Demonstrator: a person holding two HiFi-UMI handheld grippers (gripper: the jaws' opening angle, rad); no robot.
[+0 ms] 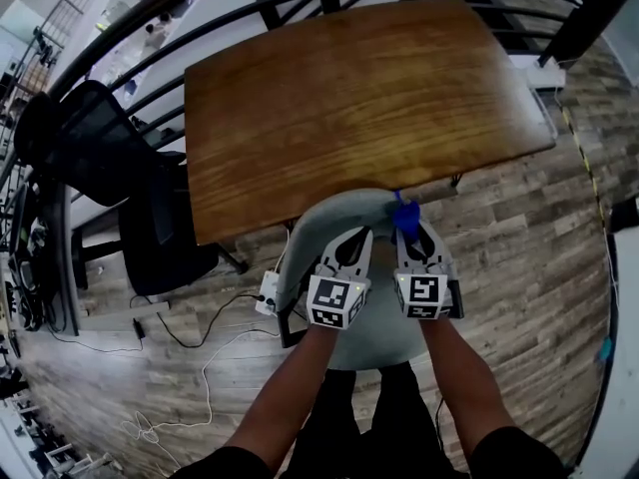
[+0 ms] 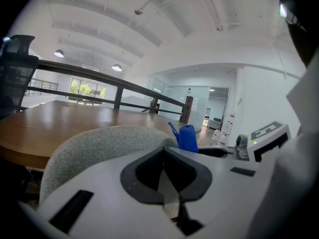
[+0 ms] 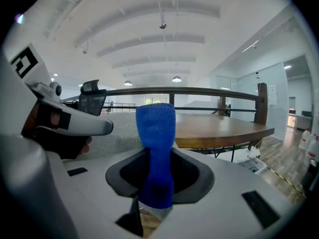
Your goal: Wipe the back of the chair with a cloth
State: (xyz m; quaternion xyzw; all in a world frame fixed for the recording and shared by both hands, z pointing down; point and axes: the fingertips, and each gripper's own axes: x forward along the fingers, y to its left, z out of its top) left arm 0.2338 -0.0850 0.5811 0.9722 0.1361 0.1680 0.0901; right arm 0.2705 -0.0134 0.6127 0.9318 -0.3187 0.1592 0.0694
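Floor: grey-brown wood planks (image 1: 519, 262)
Standing on it: brown wooden table (image 1: 359, 98), grey fabric chair (image 1: 339, 211), black mesh office chair (image 1: 150, 208)
Lying on it: white cable (image 1: 205, 387)

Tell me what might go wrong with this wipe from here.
1. The blue cloth is pinched as a narrow bunched strip in the right hand-held gripper, so a stroke may cover little of the chair back, or the hard jaws may rub it.
2. The left hand-held gripper, shut and empty, sits close beside it; a sideways stroke may knock them together.
3. The wooden table edge lies just beyond; pushing forward may hit it.
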